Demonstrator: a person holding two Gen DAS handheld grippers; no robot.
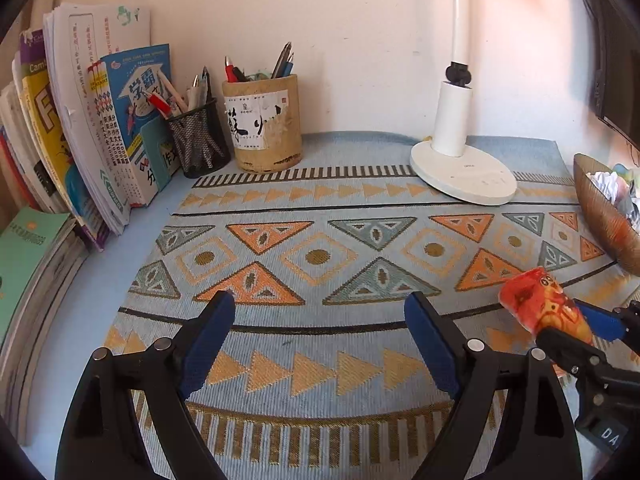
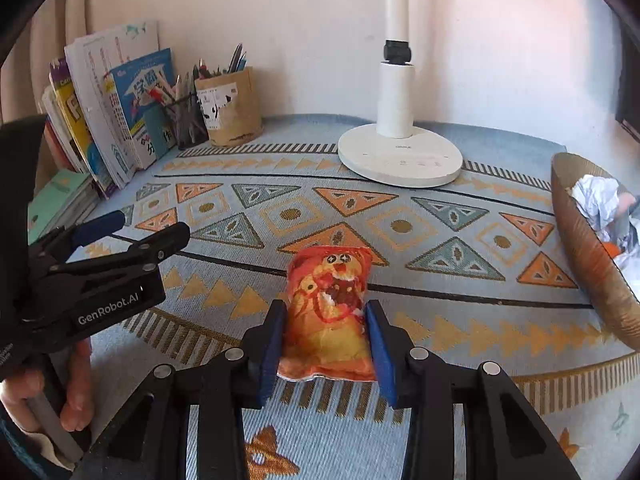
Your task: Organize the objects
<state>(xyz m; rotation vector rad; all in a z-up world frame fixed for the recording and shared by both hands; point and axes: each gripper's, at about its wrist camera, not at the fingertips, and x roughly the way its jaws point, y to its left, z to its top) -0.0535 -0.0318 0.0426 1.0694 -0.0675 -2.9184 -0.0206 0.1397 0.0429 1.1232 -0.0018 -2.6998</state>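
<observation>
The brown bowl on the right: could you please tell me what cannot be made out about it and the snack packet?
- Brown bowl: cut off by the right edge in both wrist views; only crumpled wrappers show inside.
- Snack packet in the right claw: printed text blurred; its underside faces away.
- Lamp: head cut off by the top edge.
</observation>
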